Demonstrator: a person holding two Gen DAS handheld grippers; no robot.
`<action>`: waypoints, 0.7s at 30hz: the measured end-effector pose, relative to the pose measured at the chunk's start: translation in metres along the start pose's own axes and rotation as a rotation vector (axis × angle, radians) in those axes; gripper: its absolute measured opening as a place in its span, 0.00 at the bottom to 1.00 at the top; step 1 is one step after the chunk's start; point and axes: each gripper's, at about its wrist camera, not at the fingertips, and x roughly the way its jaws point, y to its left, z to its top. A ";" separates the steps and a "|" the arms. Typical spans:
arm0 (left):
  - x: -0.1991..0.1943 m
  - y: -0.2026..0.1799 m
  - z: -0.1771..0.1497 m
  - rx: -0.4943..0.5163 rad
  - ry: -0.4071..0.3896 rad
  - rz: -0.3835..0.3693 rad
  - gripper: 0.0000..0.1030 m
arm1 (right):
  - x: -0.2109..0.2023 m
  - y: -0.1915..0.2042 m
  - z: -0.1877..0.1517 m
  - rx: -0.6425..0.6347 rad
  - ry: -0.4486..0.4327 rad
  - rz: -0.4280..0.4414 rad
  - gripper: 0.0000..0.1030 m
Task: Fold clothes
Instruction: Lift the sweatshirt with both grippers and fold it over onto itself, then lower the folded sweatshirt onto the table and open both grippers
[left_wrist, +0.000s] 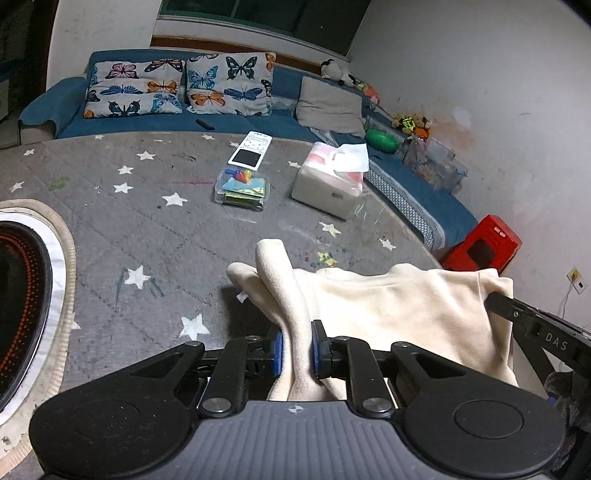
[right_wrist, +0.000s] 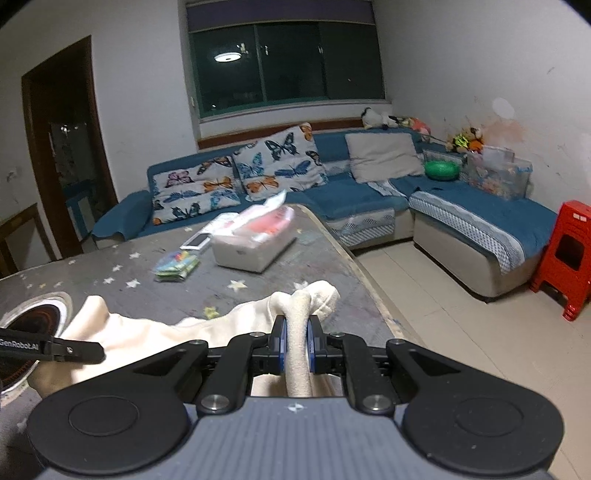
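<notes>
Cream garment (left_wrist: 399, 306) hangs stretched between my claws above the worktop (left_wrist: 147, 221): left claw (left_wrist: 297, 349) and right claw (right_wrist: 296, 345) each pinching one bunched end, long axis running side to side.

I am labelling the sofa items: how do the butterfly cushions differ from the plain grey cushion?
The butterfly cushions carry coloured butterfly prints; the grey cushion is plain. The butterfly cushions are two, side by side, towards the sofa's left end; the grey cushion stands alone near the corner. All lean on the blue sofa's backrest.
</notes>
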 end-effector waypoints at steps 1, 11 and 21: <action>0.001 0.000 0.000 0.001 0.001 0.001 0.16 | 0.001 -0.001 -0.002 0.001 0.005 -0.003 0.09; 0.008 0.006 -0.004 0.004 0.030 0.021 0.16 | 0.015 -0.011 -0.013 0.012 0.043 -0.032 0.10; 0.014 0.013 -0.010 0.006 0.051 0.053 0.25 | 0.029 -0.023 -0.024 0.024 0.103 -0.074 0.11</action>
